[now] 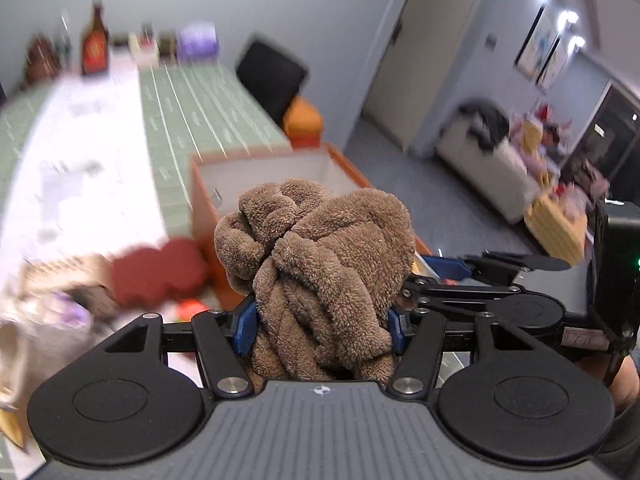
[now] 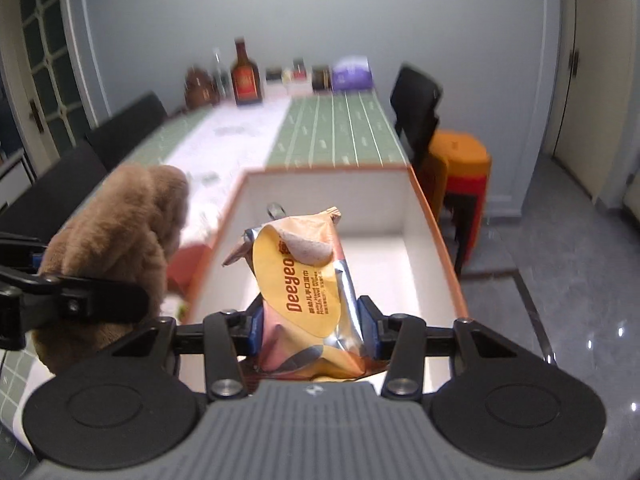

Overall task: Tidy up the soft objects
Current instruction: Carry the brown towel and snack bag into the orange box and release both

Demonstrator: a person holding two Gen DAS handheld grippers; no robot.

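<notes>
My left gripper is shut on a bunched brown fleece cloth, held in the air just left of an orange-rimmed white box. The cloth and left gripper also show at the left of the right wrist view. My right gripper is shut on a yellow Deeyeo wet-wipes pack, held upright over the near end of the box, whose white floor looks bare beyond the pack. A red soft object lies on the table left of the box.
A long table with a green and white cover stretches ahead. Bottles and small boxes stand at its far end. A black chair and orange stools stand to the right. More blurred items lie at the near left.
</notes>
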